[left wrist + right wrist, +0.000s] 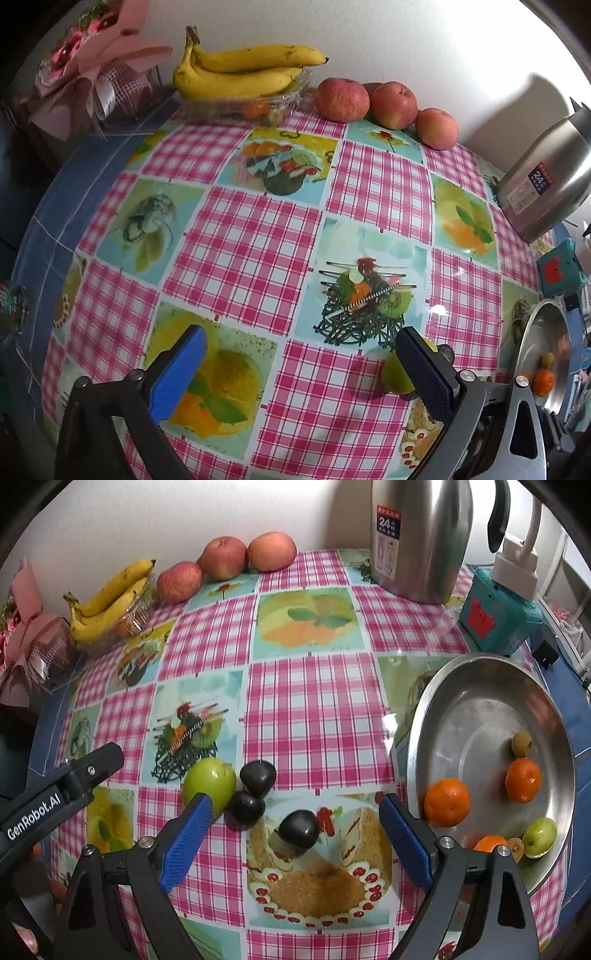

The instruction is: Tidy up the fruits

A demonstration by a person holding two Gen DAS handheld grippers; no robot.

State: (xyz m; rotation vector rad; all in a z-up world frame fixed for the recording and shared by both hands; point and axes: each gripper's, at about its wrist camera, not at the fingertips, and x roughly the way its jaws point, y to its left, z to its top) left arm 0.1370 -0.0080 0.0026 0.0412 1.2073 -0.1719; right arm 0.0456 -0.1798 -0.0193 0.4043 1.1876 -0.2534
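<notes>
I see a worktop [314, 686] with a pink checked cloth that has food pictures on it. At the back stands a tall shiny steel jug [417, 539] with a black handle. Just beside it sits a small teal box [498, 616] with a red mark. On the far left lies a pink wrapped bunch of flowers [85, 74].

A table under a pink-checked cloth [314, 701] carries bananas [107, 598] and apples [223, 557] along the top left, a steel jug [417, 542] at upper right. A steel bowl [461, 709] (holding small fruit) sits at right; a green fruit [208, 781] and three dark plums [299, 829] lie low centre.
</notes>
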